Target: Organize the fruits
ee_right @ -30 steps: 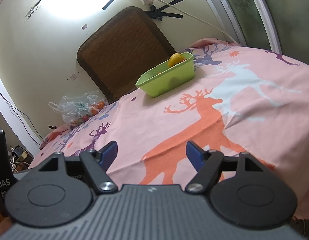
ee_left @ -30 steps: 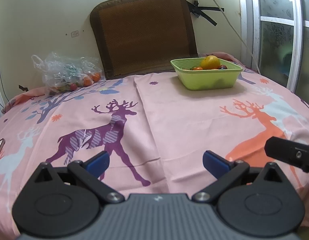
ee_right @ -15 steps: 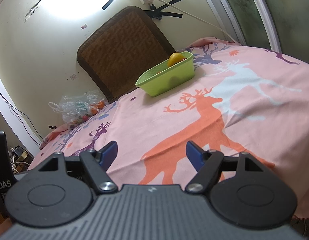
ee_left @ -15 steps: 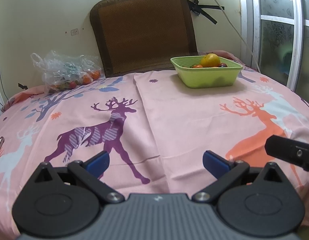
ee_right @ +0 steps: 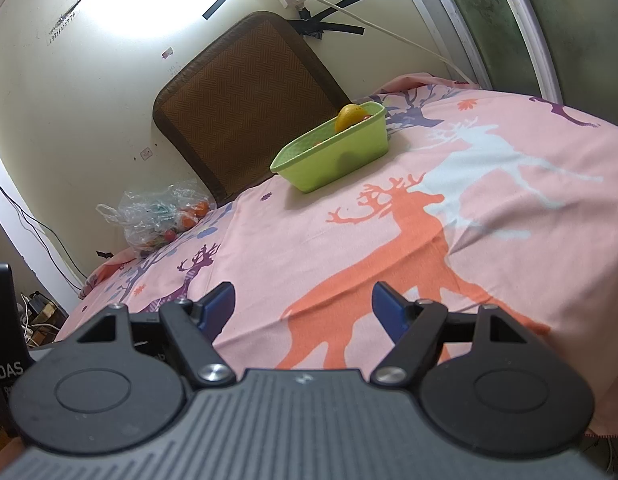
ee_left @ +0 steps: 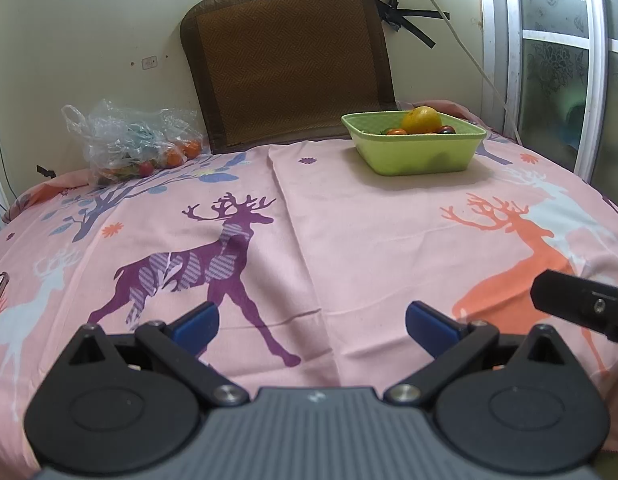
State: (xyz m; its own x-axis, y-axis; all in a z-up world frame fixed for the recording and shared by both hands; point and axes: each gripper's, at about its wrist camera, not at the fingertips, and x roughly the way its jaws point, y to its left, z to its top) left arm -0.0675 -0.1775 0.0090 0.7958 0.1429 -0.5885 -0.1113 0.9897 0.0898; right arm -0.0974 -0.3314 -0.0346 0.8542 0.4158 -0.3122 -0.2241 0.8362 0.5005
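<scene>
Nearest: left gripper [ee_left: 311,322] and right gripper [ee_right: 302,306], both spread wide and empty, low over the near edge of the pink deer cloth [ee_left: 349,240], level, aimed forward. Farther left: thin plastic bag [ee_left: 129,142] of small fruit, probably light, crinkly, easily bruised; best pinched at the handle loop. Farthest right: green basin [ee_left: 415,148], orange [ee_left: 422,120] inside.

left gripper [ee_left: 311,326] jaws apart, empty | green basket [ee_left: 421,156] holds fruit | bag of fruit [ee_left: 133,148] far left
</scene>
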